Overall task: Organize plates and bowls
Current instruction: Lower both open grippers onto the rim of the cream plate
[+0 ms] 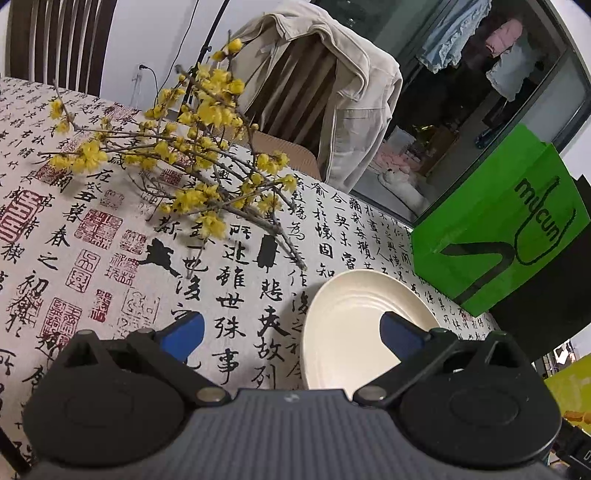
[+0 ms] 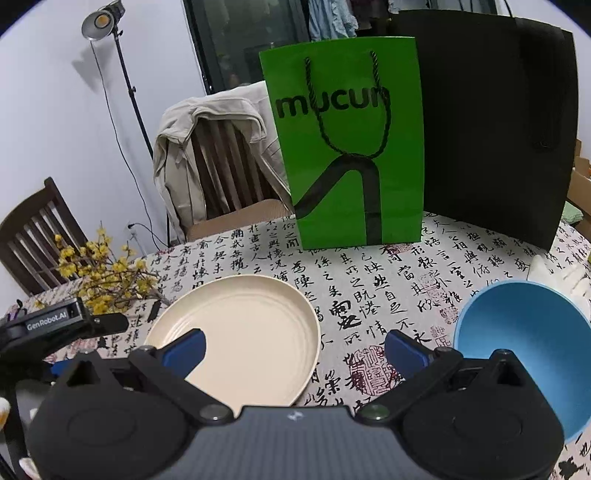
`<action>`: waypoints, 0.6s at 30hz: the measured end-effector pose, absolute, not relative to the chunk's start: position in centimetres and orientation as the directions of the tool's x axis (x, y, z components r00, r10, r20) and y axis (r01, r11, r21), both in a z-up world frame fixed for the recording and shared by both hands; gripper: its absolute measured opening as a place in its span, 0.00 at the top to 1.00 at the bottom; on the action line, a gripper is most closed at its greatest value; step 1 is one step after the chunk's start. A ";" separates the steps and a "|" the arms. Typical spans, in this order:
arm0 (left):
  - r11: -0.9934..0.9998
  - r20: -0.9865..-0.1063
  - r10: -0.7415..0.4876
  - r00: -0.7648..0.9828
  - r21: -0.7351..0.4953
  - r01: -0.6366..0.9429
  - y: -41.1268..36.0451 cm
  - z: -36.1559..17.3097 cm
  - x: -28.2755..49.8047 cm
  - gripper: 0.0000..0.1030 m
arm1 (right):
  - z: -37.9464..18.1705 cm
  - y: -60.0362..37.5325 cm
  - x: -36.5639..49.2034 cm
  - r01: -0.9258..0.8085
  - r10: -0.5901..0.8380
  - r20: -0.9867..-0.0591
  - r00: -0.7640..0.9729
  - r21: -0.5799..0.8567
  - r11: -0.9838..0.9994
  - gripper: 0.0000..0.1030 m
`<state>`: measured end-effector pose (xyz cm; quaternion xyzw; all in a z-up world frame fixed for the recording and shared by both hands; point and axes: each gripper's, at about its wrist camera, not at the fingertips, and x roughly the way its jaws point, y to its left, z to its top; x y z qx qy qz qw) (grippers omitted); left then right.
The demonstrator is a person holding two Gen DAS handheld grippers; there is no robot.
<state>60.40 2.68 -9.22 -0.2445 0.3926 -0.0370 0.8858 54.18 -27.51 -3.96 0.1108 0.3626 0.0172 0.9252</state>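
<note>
white wall (image 2: 48,122), jacket-draped chair (image 2: 218,162), lit studio lamp (image 2: 99,22), dark window (image 1: 461,92).

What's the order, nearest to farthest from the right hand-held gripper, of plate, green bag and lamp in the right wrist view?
1. Plate, under the right hand-held gripper's left finger.
2. Green bag, standing ahead on the table.
3. Lamp, far left by the wall.

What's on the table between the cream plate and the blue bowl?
Nothing: only bare tablecloth lies between the cream plate and the blue bowl, seen in the right wrist view.
</note>
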 end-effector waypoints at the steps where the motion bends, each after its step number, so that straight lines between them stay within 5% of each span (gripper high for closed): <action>1: 0.878 -0.675 -0.257 0.692 -0.462 -0.124 2.7 -9.3 60.4 0.00 | -3.9 -27.5 54.4 0.049 0.110 -0.667 0.737 0.215 0.975 0.00; 18: 0.893 -0.664 -0.248 0.706 -0.438 -0.098 1.6 -10.6 60.8 0.00 | -4.7 -25.8 58.5 0.023 0.043 -0.711 0.702 0.083 0.996 0.00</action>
